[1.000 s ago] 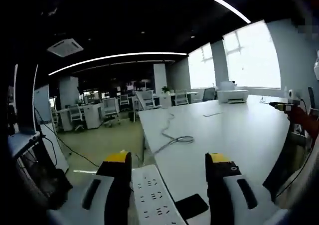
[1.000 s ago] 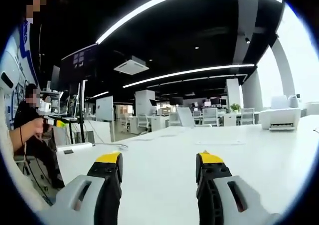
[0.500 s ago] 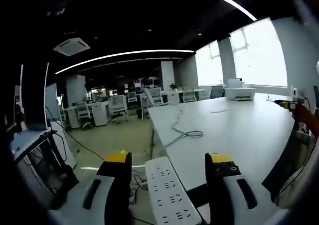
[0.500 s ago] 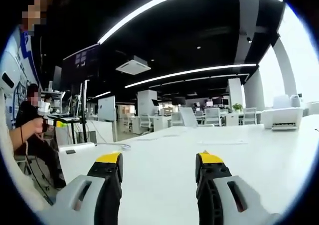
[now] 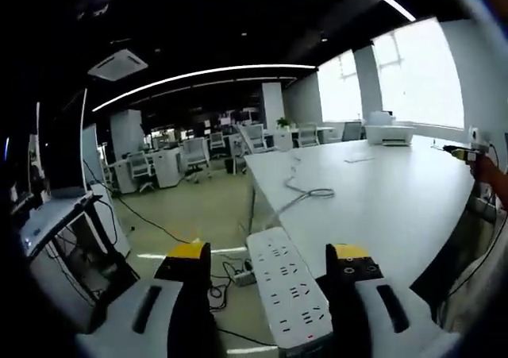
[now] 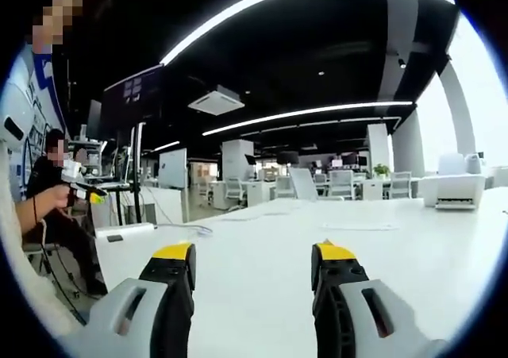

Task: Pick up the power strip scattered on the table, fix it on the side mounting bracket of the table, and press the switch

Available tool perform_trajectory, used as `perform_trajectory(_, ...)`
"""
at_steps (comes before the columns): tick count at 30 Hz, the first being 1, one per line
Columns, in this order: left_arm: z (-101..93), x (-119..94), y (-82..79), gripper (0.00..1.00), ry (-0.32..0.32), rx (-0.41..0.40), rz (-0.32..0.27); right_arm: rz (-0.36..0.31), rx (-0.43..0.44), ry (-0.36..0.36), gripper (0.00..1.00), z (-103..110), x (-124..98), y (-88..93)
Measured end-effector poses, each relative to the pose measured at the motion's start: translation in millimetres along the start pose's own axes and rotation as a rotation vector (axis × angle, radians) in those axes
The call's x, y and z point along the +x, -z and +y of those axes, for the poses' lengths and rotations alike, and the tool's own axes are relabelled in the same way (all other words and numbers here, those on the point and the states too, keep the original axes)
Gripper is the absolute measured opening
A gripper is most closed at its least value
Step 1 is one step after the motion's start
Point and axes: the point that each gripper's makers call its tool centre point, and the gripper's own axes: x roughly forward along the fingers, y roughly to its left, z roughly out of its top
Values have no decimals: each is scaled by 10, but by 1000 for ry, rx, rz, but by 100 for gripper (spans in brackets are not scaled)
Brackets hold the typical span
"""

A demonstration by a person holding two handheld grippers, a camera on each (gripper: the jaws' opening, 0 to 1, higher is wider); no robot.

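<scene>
A white power strip [image 5: 288, 291] with several sockets runs along the left edge of the white table [image 5: 381, 207], its near end over a dark piece at the bottom of the left gripper view. My left gripper [image 5: 268, 253] is open, its yellow-tipped jaws standing either side of the strip with gaps to it. The strip's white cable [image 5: 305, 193] loops across the tabletop behind it. My right gripper [image 6: 252, 255] is open above the bare white table [image 6: 262, 239], with nothing between its jaws.
A white printer [image 5: 388, 131] sits at the table's far end by the windows. Another person's hand [image 5: 486, 170] holds a tool at the right edge. Cables [image 5: 228, 275] trail on the floor to the left. A seated person [image 6: 49, 195] is off the table's left.
The left gripper's view has swung left off the table, so the power strip now sits higher and more fully between its jaws. The right gripper has barely moved.
</scene>
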Motion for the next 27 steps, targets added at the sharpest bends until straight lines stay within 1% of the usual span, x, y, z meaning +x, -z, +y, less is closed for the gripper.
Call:
perform_trajectory(4,-26,-3,47,62,29,34,35,3,-5,-2,55,28,7,-6)
perform_trajectory(8,-41,-1,66,62,53,35,52,9,-12,-10,55,70,18,-7)
perform_trajectory(10,-56,-1,94,61,78,38,72,12,-16,-16,55,94,22,-6)
perform_trajectory(11,-78,-1,134,61,100,37,97,15,-17,-20,55,106,24,-4)
perform_trajectory(12,-106,-2,183,60,125,18,125,17,-19,-22,55,116,27,0)
perform_trajectory(13,-111,2,220,60,138,2,148,19,-20,-23,55,123,28,3)
perform_trajectory(14,-93,22,218,60,137,3,146,20,-20,-25,55,129,29,6)
perform_trajectory(15,-91,29,240,59,139,3,159,20,-18,-27,54,134,29,8)
perform_trajectory(16,-97,27,277,59,145,23,183,20,-17,-28,54,137,30,10)
perform_trajectory(18,-99,36,307,59,150,44,206,22,-16,-27,54,140,28,17)
perform_trajectory(23,-104,44,336,56,179,47,235,30,-20,-29,54,154,26,40)
perform_trajectory(25,-125,41,362,56,209,59,253,34,-21,-29,54,157,25,48)
perform_trajectory(27,-184,28,426,56,256,55,297,32,-18,-29,54,158,22,46)
